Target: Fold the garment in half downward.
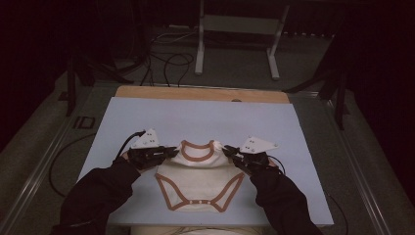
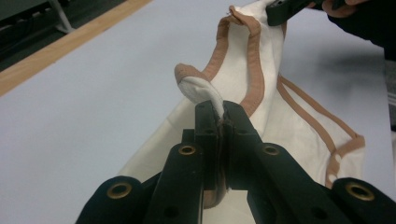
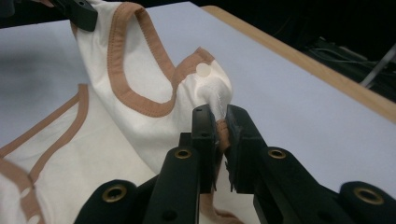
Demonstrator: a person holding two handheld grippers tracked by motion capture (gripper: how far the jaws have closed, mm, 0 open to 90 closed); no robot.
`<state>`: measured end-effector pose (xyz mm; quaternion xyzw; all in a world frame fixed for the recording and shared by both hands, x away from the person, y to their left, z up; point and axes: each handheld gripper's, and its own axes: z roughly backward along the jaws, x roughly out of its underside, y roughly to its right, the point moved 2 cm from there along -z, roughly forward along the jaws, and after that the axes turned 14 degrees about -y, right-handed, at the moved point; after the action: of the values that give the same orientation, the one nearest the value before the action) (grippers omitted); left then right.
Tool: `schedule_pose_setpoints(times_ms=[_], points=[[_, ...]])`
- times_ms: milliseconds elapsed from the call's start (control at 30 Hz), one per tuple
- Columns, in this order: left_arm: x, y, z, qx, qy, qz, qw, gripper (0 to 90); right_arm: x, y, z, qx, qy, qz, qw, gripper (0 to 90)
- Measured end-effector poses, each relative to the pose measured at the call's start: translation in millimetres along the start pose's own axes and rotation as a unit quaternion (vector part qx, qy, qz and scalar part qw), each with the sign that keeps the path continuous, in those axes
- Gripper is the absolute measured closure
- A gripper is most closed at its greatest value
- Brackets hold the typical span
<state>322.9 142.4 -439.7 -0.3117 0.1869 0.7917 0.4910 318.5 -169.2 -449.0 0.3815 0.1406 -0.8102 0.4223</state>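
The white bodysuit (image 1: 198, 178) with brown trim lies near the 6 o'clock edge of the pale blue bench (image 1: 195, 122), its neckline toward 12 o'clock; the left tongs (image 1: 172, 152) are pinched tight on its 9 o'clock shoulder, cloth squeezed between the jaws; the right tongs (image 1: 227, 149) are clamped likewise on its 3 o'clock shoulder; both shoulders are lifted, the snap end resting flat.

Pale blue mat (image 1: 195, 115) over wooden tabletop (image 1: 200, 93); grey metal stand (image 1: 235, 29) on floor beyond; black cables (image 1: 169, 63) beside it.
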Motion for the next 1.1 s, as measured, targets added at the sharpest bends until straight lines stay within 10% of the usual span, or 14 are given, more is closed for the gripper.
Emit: schedule_pose_setpoints(times_ms=[1100], points=[[54.8, 45.8, -25.0, 0.054, -0.035, -0.003, 0.9979, 87.1, 58.5, -45.4, 2.3, -0.058, -0.045, 0.002, 0.9973, 82.1]])
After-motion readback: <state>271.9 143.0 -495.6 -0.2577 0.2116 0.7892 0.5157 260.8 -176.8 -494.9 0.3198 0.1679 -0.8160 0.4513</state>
